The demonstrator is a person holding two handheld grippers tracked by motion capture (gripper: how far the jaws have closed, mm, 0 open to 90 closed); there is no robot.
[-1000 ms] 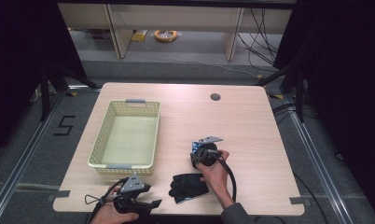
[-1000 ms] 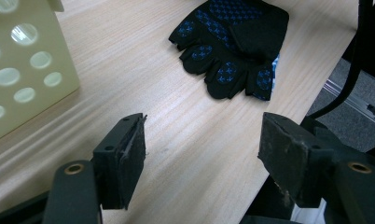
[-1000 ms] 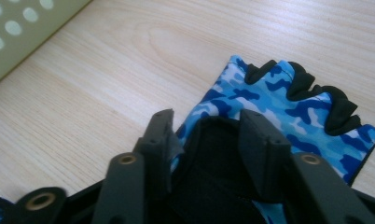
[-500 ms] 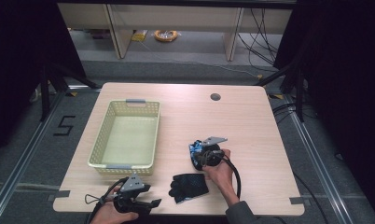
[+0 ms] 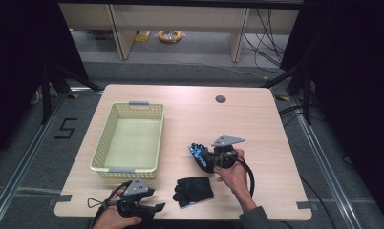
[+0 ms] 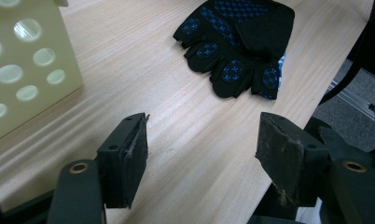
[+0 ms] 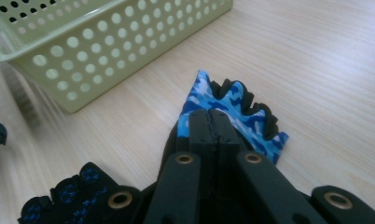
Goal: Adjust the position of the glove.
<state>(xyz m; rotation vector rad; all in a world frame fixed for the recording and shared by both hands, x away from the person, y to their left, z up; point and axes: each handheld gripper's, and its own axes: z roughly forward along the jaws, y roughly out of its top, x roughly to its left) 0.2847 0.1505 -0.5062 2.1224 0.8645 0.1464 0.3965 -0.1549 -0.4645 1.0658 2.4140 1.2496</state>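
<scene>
My right gripper is shut on a blue camouflage glove, pinching its cuff end just above the wooden table. In the right gripper view the jaws meet on the glove, whose fingers point away towards the basket. A second glove, black with blue dots, lies flat near the table's front edge, between my two hands. My left gripper rests at the front left with its jaws open and nothing between them; the black glove lies ahead of it.
A pale yellow-green perforated basket stands on the table's left half, with nothing seen inside it. Its wall is close to the held glove, and its corner is beside my left gripper. A cable hole sits at the back.
My right gripper has shut on the blue camouflage glove and risen a little with it. The left gripper and the black glove have stayed where they were.
</scene>
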